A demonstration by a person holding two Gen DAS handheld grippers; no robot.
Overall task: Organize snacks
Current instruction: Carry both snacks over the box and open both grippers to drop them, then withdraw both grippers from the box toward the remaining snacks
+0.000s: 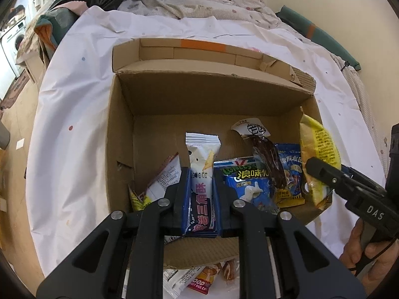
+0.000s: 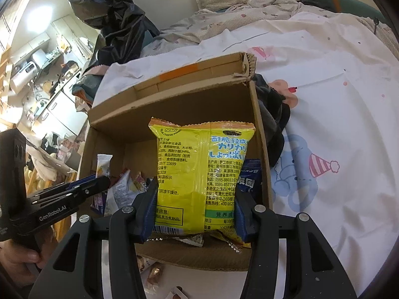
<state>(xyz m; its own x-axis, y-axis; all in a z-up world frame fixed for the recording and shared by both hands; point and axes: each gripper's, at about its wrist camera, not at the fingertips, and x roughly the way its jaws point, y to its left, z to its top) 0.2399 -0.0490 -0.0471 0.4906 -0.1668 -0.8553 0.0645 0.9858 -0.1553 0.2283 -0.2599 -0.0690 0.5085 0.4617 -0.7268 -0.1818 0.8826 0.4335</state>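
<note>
An open cardboard box (image 1: 119, 149) sits on a white sheet, with several snack packets on its floor. My left gripper (image 1: 201, 174) is shut on a white and blue snack bar packet (image 1: 203, 154), which it holds upright over the box's near left part. My right gripper (image 2: 197, 186) is shut on a yellow snack bag (image 2: 199, 154), holding it upright inside the box (image 2: 174, 104) against the right wall. From the left wrist view, the right gripper (image 1: 316, 169) grips the yellow bag (image 1: 319, 142) at the box's right side. The left gripper (image 2: 102, 182) shows at the left of the right wrist view.
On the box floor lie a blue-green bag (image 1: 247, 184), a dark sausage packet (image 1: 268, 159), a blue packet (image 1: 290, 172) and a red-white packet (image 1: 162, 177). More snacks (image 1: 197, 281) lie on the sheet (image 1: 74, 99) before the box. A dark garment (image 2: 271, 124) lies beside its right wall.
</note>
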